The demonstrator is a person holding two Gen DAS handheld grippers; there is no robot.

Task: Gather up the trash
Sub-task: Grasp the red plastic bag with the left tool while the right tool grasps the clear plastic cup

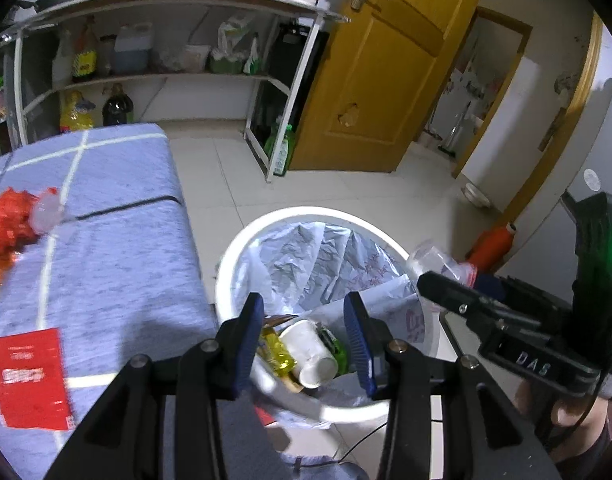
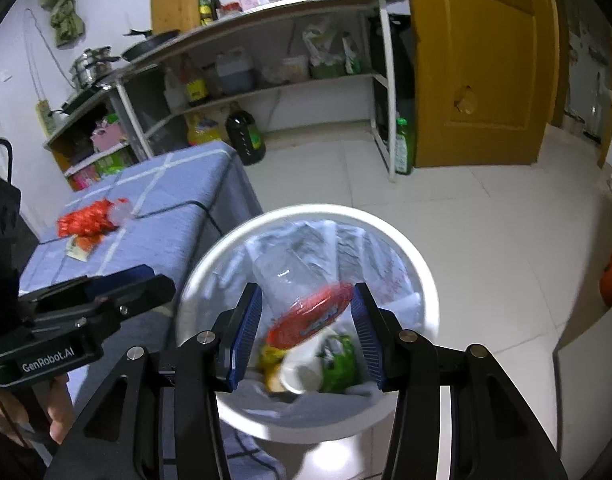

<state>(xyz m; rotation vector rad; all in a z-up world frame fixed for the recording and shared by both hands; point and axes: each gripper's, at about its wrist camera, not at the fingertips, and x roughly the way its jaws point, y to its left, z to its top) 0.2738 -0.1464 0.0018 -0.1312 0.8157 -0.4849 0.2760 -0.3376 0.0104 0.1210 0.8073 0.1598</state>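
red wrapper [image 1: 6, 232] cut off, bin contents [image 2: 306, 364] blurred

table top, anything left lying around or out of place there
Yes. A crumpled red wrapper with a bit of clear plastic lies at the far side of the blue cloth table, and a flat red packet lies nearer. Both remain outside the white bin.

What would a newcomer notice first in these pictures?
First, the white trash bin on the floor beside the blue table, with a paper cup inside. The right gripper has a clear red-labelled plastic wrapper between its fingers above the bin. Red trash lies on the table.
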